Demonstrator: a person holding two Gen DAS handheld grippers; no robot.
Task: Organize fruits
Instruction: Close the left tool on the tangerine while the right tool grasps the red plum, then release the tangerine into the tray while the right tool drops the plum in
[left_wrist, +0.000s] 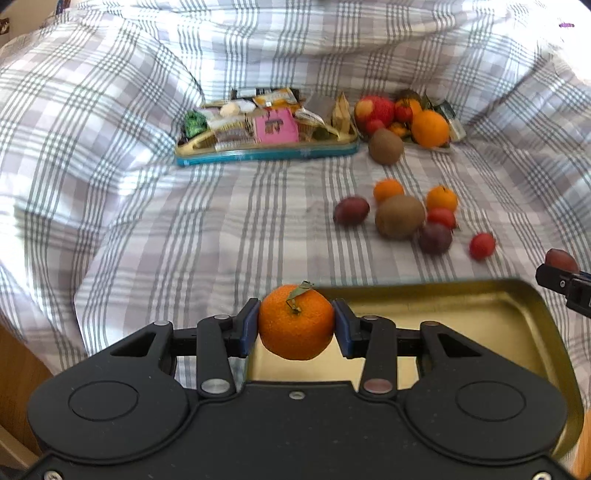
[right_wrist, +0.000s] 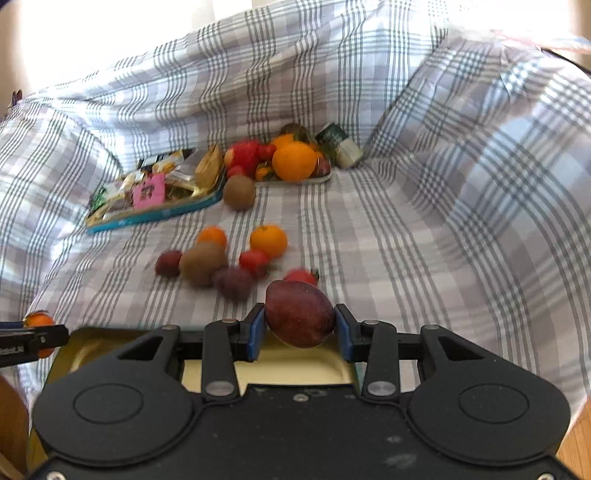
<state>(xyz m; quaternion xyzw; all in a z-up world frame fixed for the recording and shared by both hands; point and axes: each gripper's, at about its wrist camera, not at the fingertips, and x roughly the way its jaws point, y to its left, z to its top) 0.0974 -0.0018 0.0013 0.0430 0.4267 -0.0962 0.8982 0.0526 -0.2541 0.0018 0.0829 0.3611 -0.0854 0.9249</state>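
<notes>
My left gripper (left_wrist: 296, 325) is shut on a mandarin (left_wrist: 296, 322) with a green leaf, held over the near-left part of an empty gold tin tray (left_wrist: 480, 321). My right gripper (right_wrist: 300, 326) is shut on a dark red plum (right_wrist: 300, 314) above the same gold tray (right_wrist: 280, 365). Loose fruit lies on the checked cloth beyond: a kiwi (left_wrist: 399, 216), two small oranges, two plums and small red fruits. The right gripper with its plum (left_wrist: 561, 260) shows at the right edge of the left wrist view. In the right wrist view the left gripper's mandarin (right_wrist: 38, 320) shows at the left edge.
At the back a teal-rimmed tin (left_wrist: 266, 153) holds several wrapped snacks. Beside it a small tray (right_wrist: 295, 180) carries a big orange (left_wrist: 429, 129), an apple and other fruit, with a kiwi (left_wrist: 386, 146) in front. The checked cloth (left_wrist: 147, 221) rises in folds all round.
</notes>
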